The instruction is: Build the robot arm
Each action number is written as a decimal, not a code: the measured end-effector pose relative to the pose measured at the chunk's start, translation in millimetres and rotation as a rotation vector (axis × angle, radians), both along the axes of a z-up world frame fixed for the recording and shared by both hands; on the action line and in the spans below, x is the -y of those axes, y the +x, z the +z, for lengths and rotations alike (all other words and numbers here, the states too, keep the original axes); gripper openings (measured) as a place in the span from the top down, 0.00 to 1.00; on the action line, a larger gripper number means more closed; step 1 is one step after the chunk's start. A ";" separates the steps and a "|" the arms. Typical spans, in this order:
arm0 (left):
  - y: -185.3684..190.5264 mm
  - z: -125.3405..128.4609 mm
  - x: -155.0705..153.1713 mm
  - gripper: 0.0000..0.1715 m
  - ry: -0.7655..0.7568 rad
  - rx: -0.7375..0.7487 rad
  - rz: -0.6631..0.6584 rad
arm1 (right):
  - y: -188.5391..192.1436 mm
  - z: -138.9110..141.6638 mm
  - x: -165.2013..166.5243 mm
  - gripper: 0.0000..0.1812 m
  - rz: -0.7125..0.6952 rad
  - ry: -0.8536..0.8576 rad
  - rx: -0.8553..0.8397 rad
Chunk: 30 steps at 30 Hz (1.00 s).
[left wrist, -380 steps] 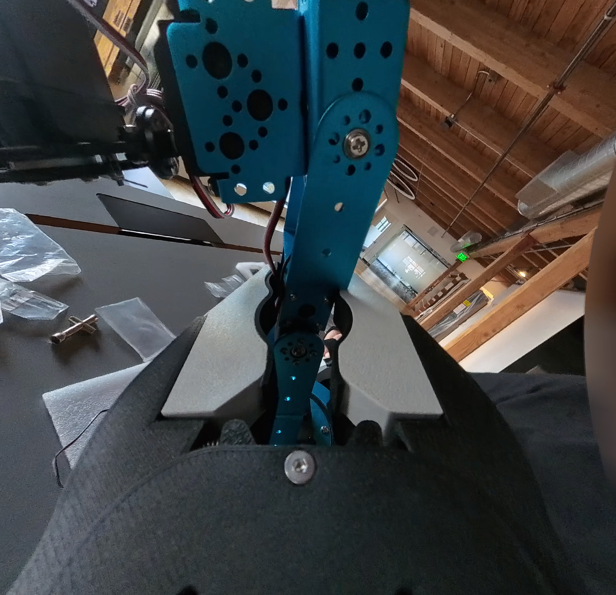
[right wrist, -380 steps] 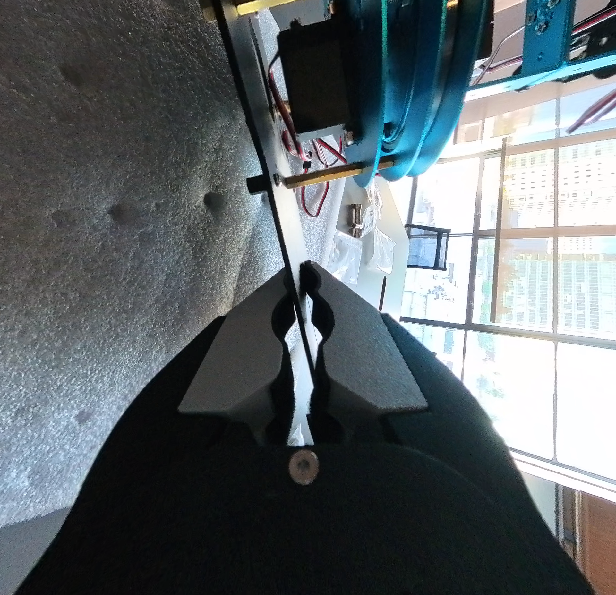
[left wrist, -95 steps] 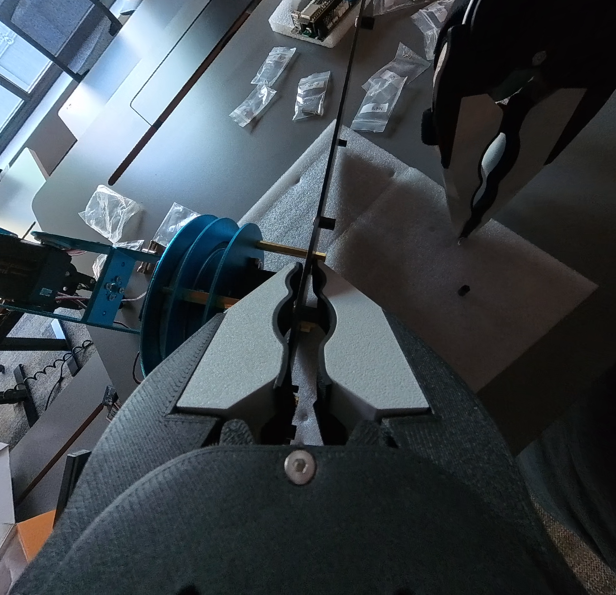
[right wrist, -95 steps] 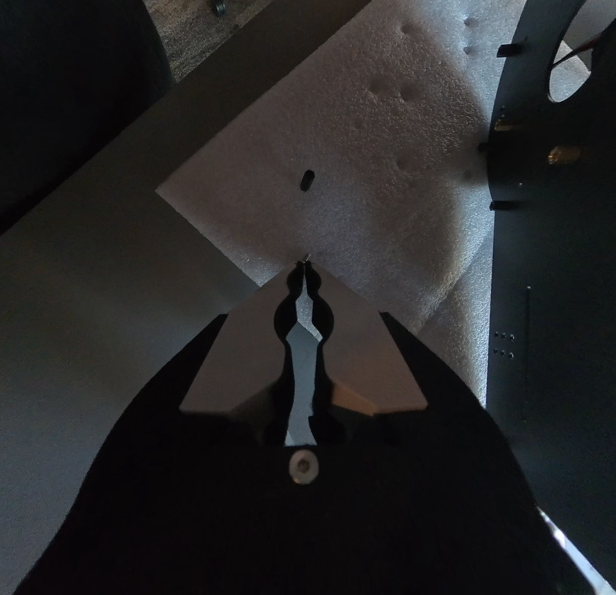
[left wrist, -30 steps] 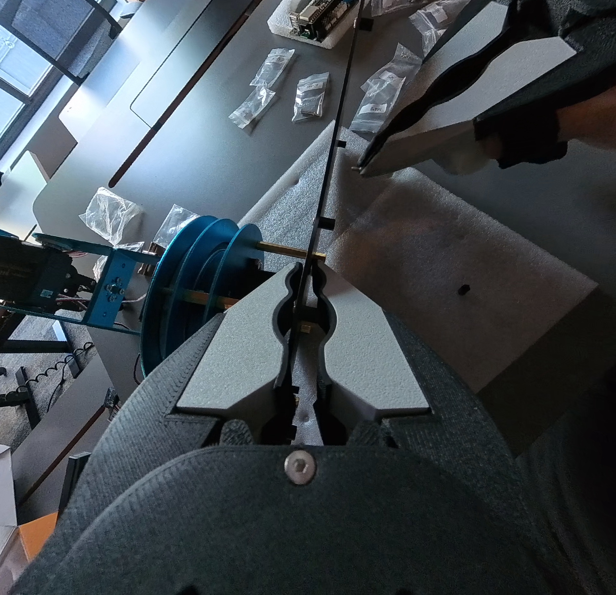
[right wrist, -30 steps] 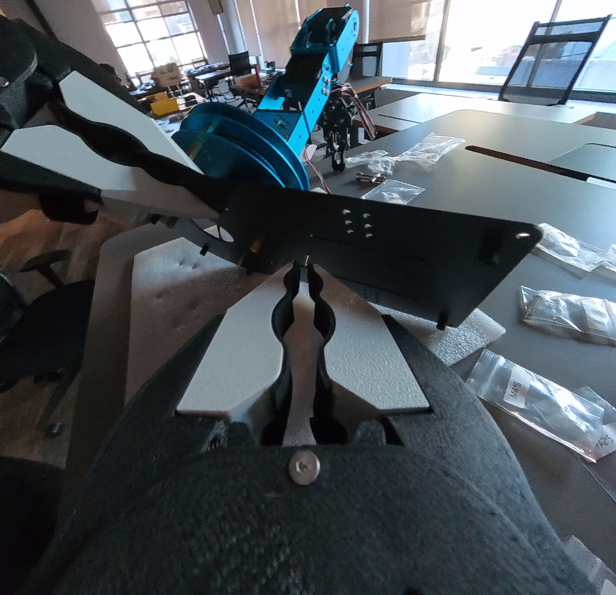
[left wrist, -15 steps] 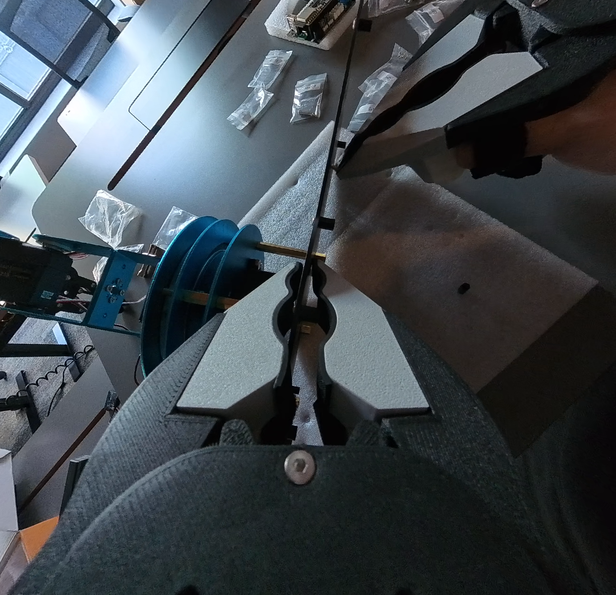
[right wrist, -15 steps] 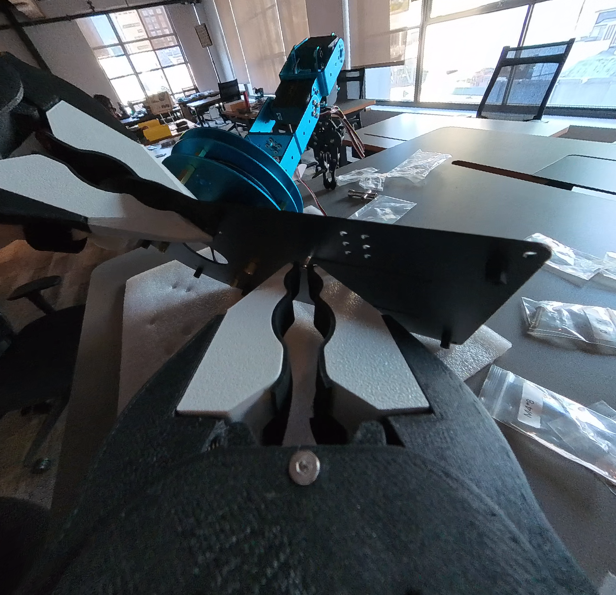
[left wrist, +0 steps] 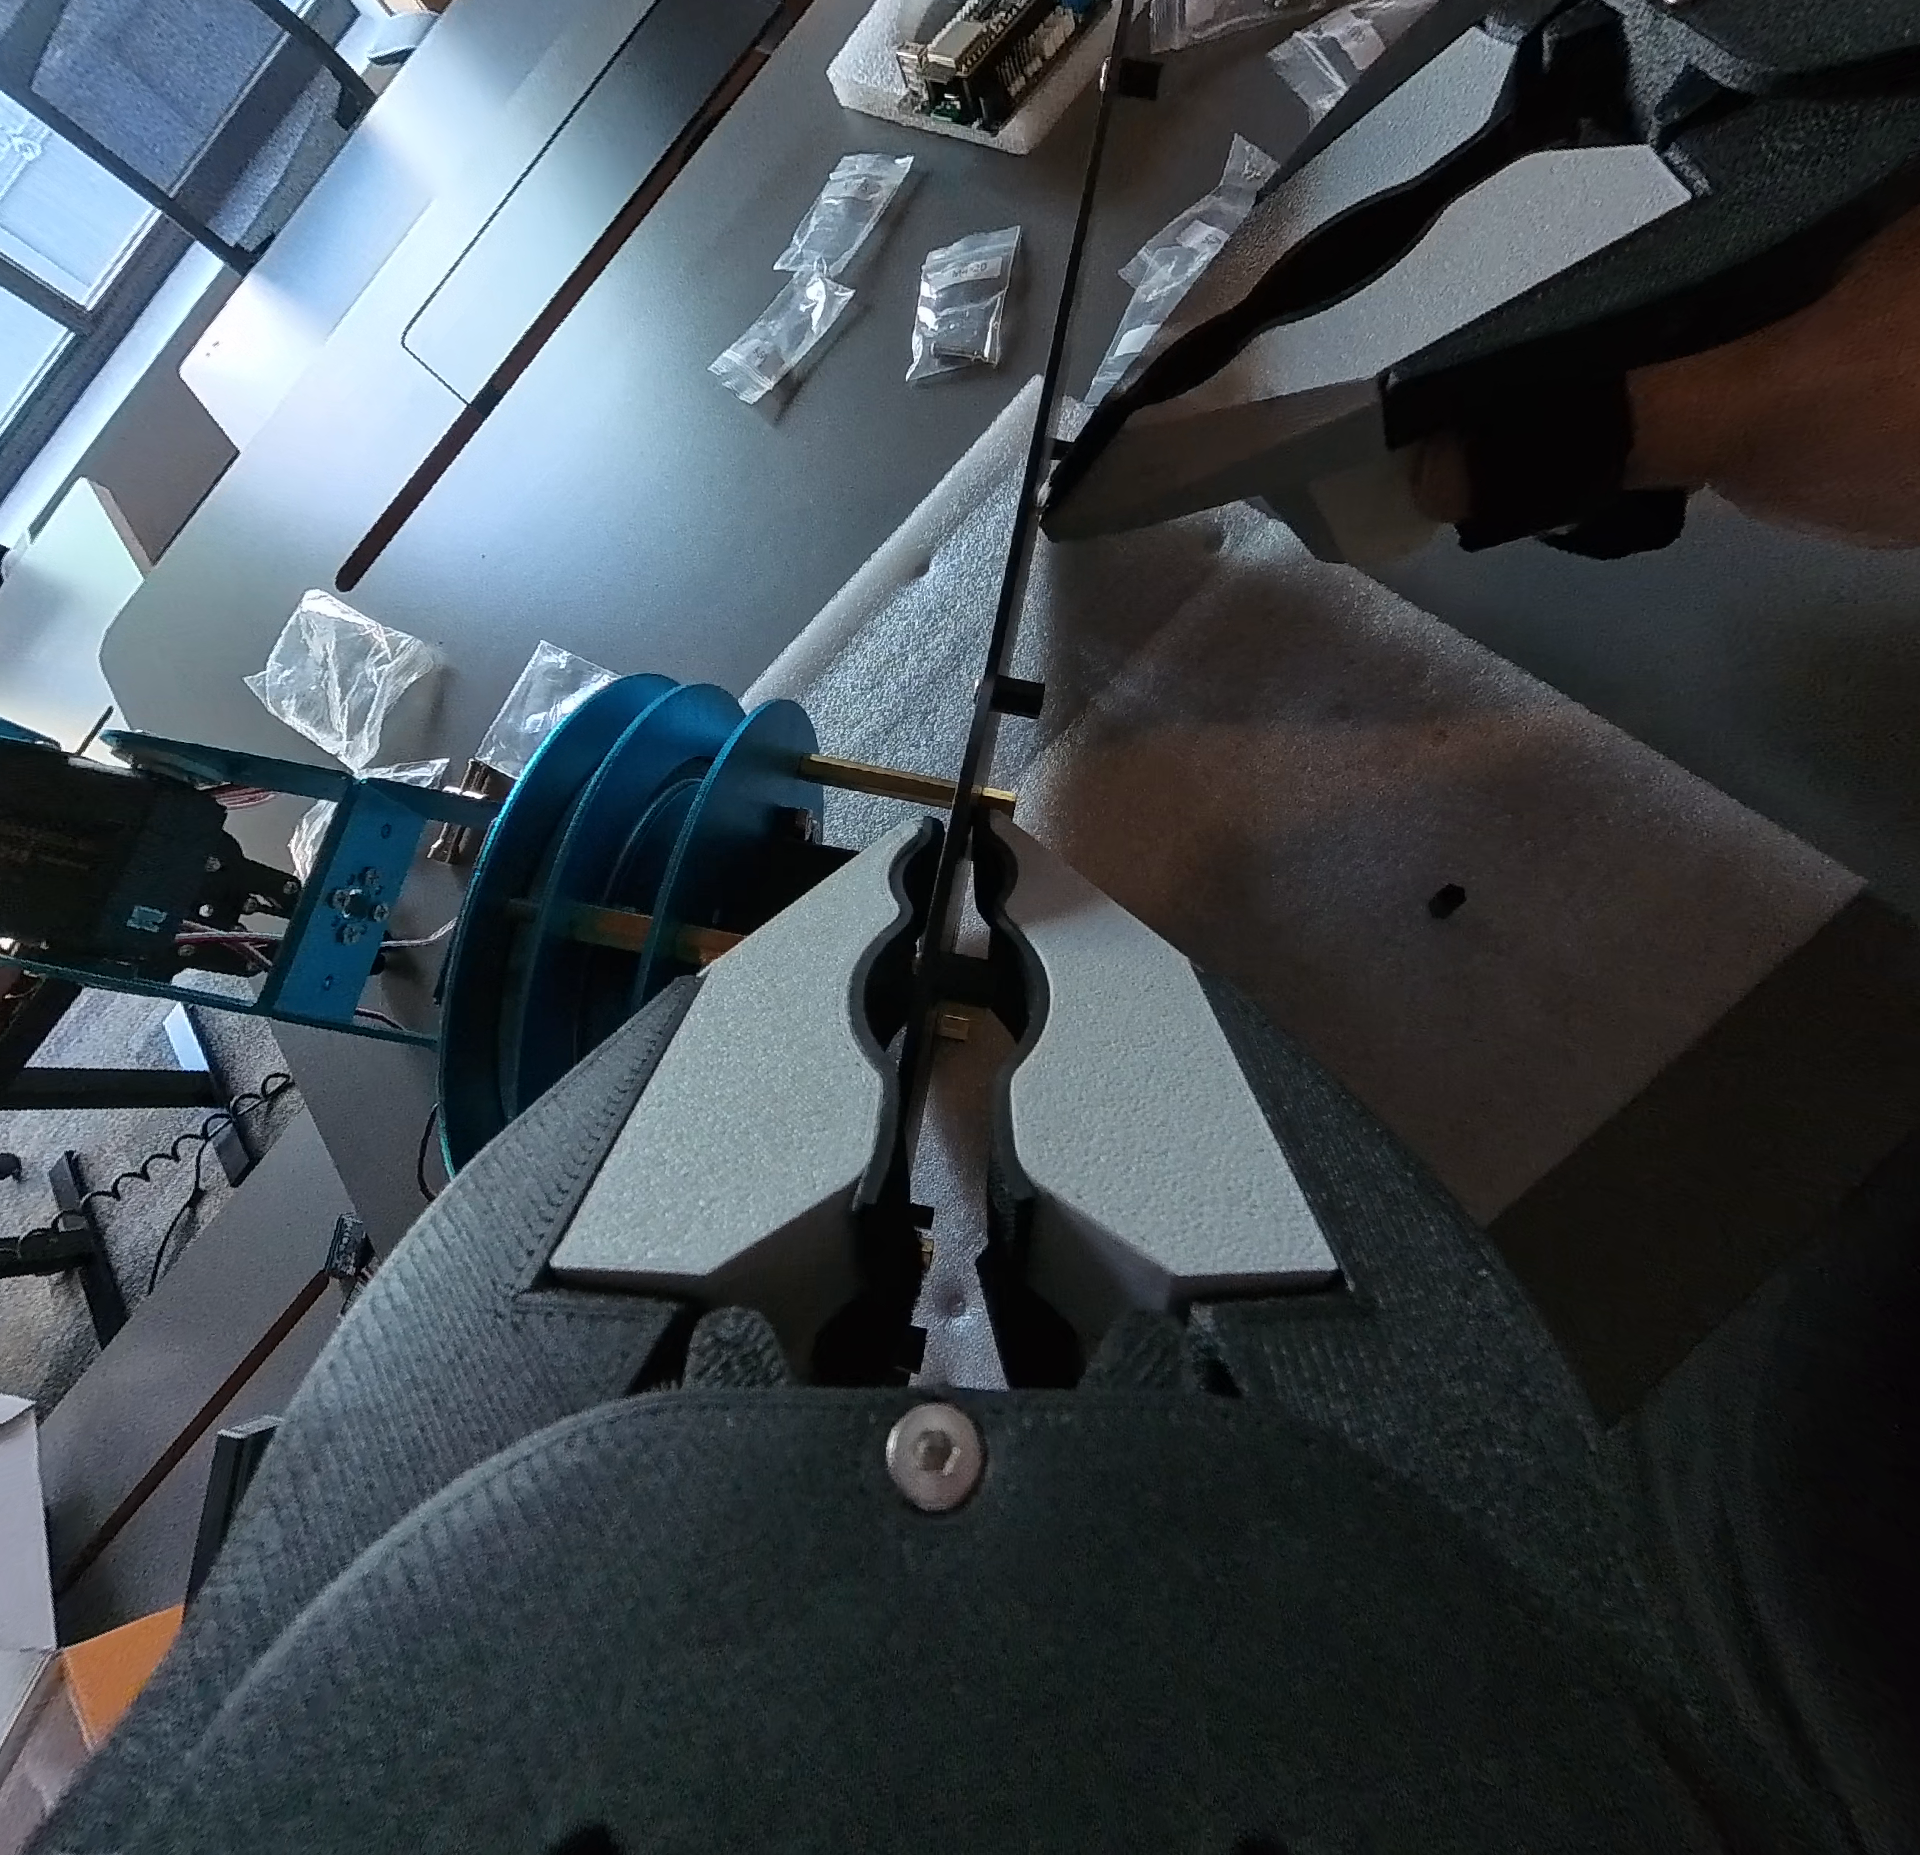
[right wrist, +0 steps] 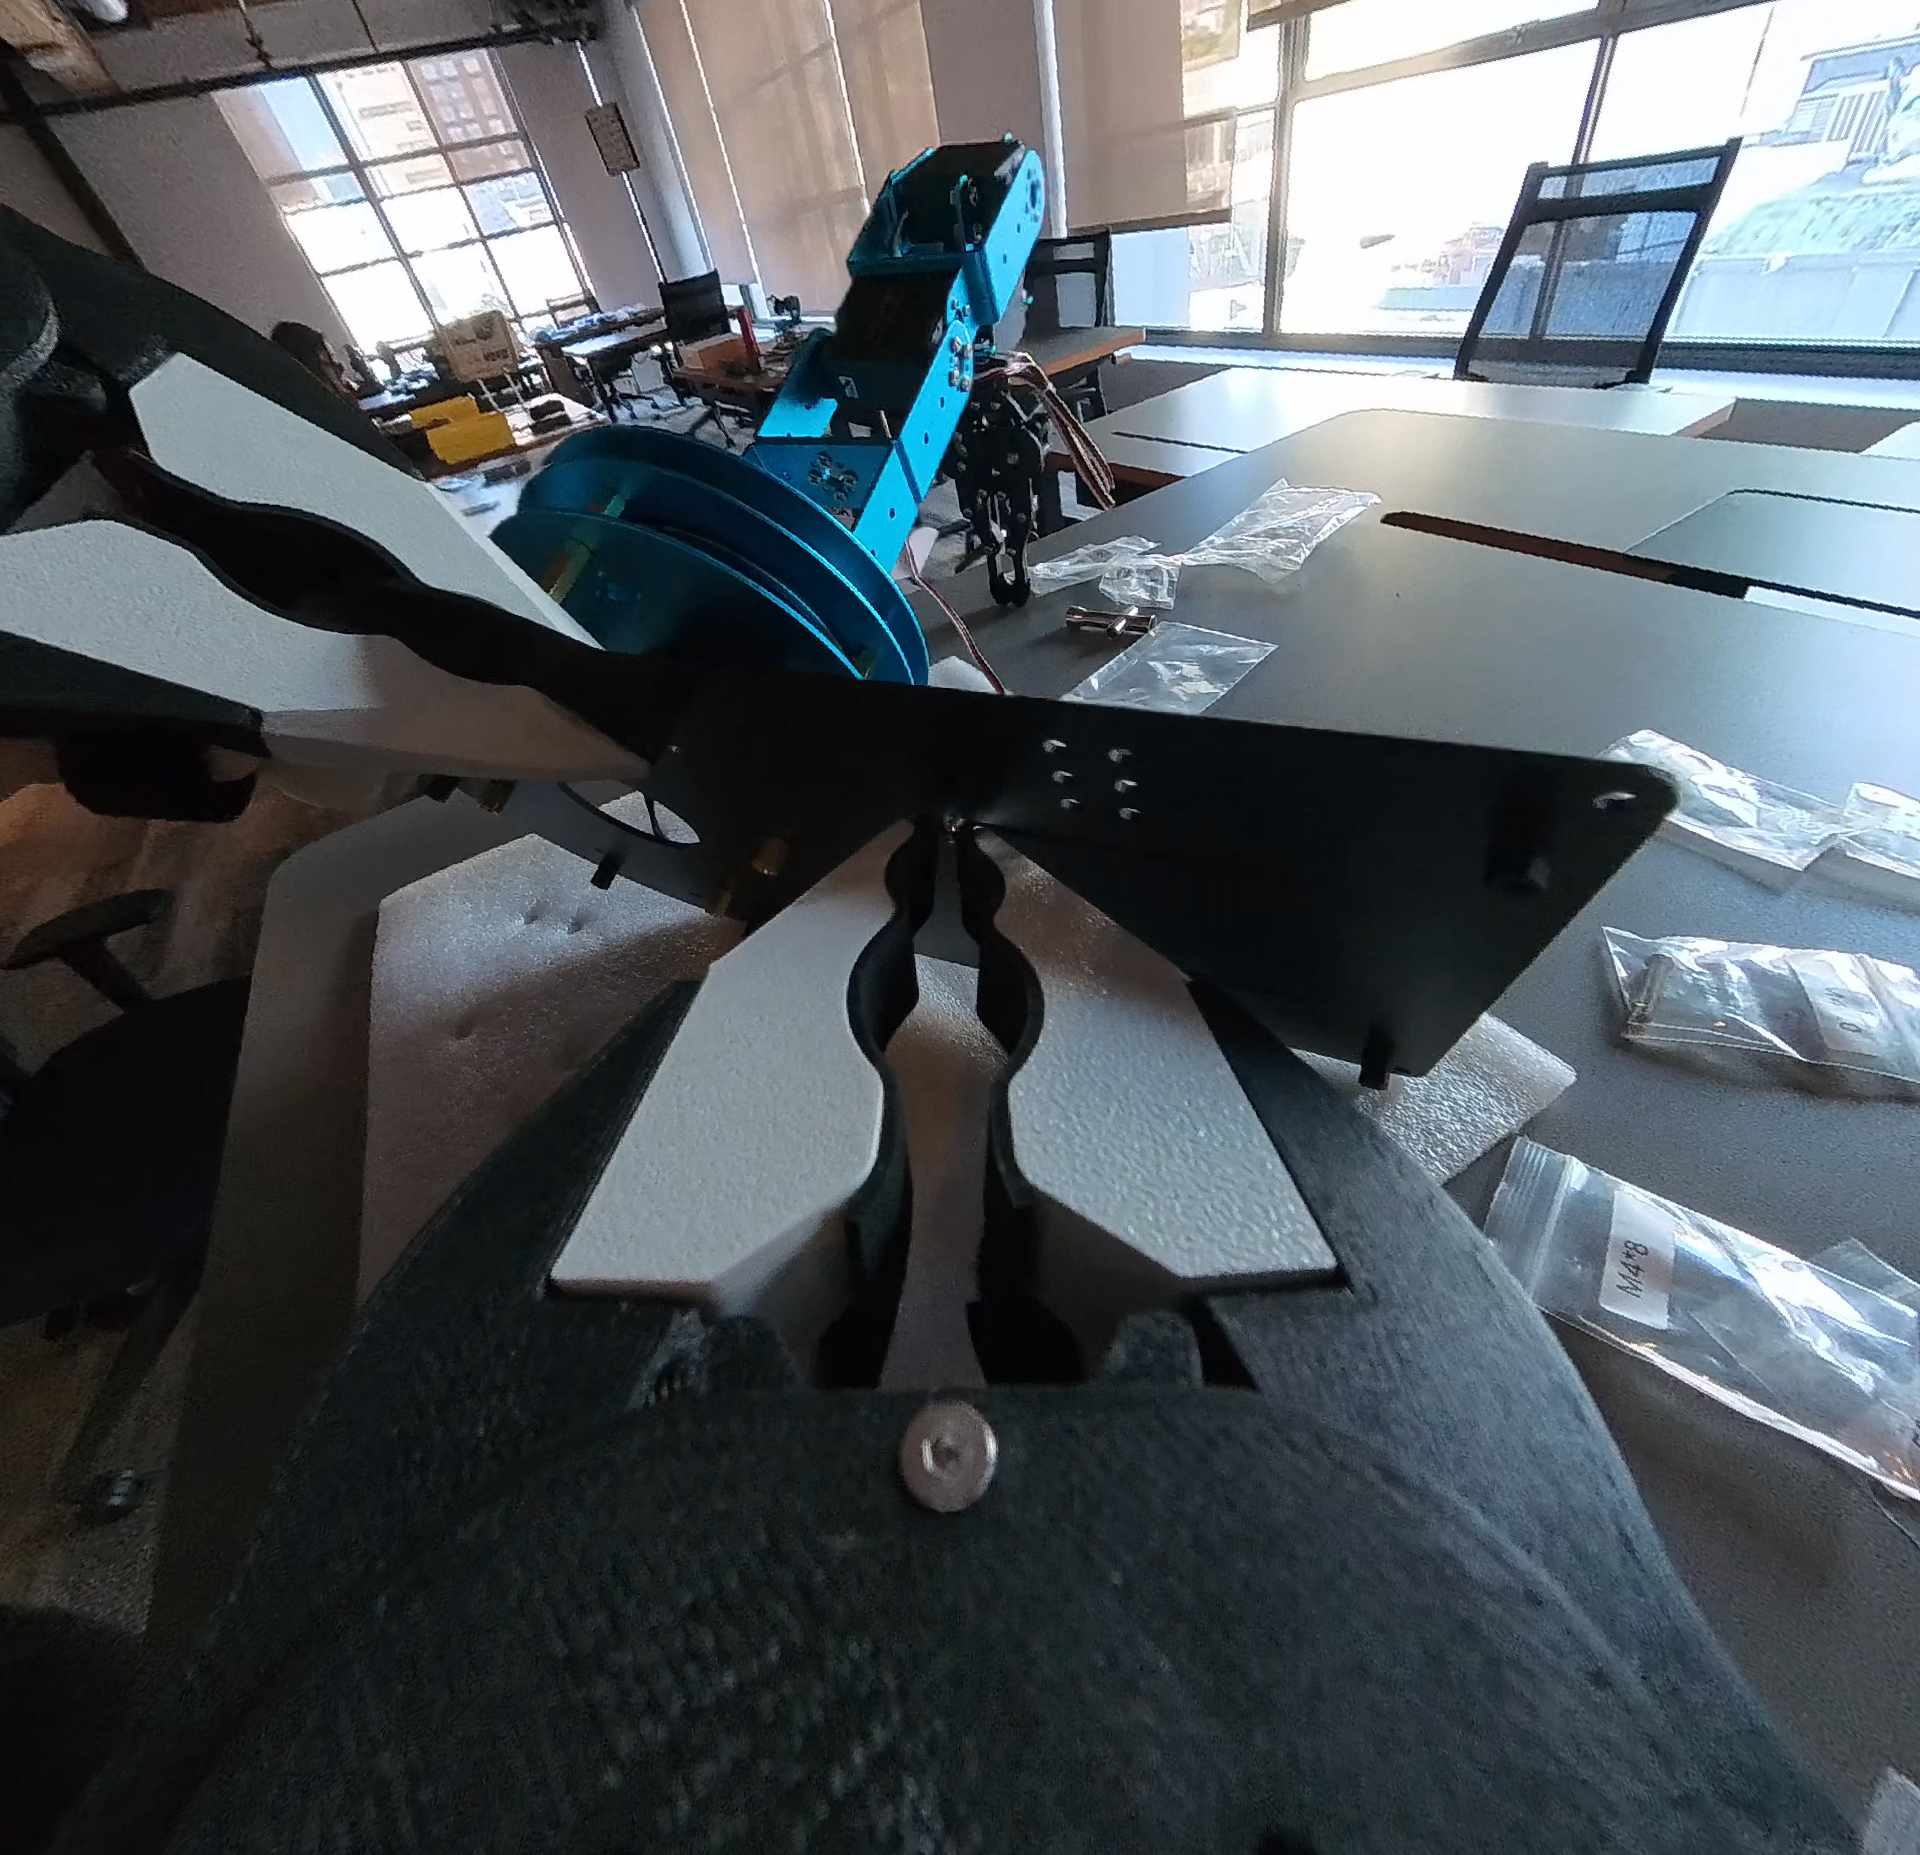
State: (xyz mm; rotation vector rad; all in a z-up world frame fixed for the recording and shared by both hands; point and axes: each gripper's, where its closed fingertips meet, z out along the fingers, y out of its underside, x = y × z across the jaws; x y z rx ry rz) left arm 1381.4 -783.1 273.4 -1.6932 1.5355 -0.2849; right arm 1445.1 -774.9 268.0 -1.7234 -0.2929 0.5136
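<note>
Base plate: the black base plate [left wrist: 1023,517] stands on edge over the white foam sheet [left wrist: 1299,797], its flat face turned to the right wrist view [right wrist: 1247,870]; tipped up like this, its underside can be reached.
Left gripper: the left gripper [left wrist: 951,849] is clamped on the plate's near edge, both grey pads pressed to the thin sheet, so it seems to serve as the steadying hold.
Right gripper: the right gripper [right wrist: 951,834] has its tips nearly together on a small silvery screw-like piece [right wrist: 951,821], pressed against the plate's face just below a cluster of small holes [right wrist: 1091,777]. In the left wrist view the same gripper [left wrist: 1060,496] meets the plate from the side.
Blue assembly: blue discs [left wrist: 623,870] sit behind the plate on brass standoffs [left wrist: 883,775]; a blue jointed arm [right wrist: 925,351] rises beyond them.
Beyond the plate: small clear parts bags [left wrist: 961,304] and a circuit board [left wrist: 997,39] on foam lie on the grey table [left wrist: 582,475].
Foam, near side: a small black piece [left wrist: 1444,901] lies loose on the foam, well apart from the plate.
</note>
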 end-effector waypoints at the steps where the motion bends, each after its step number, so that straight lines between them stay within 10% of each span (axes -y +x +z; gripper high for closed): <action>1: 0.1 0.0 0.0 0.98 0.000 0.000 0.001 | 0.3 0.0 -0.2 0.99 -0.009 -0.003 0.003; 30: -0.7 0.2 0.0 0.98 0.000 0.008 0.000 | 5.2 -0.2 -0.3 1.00 -0.104 0.201 0.553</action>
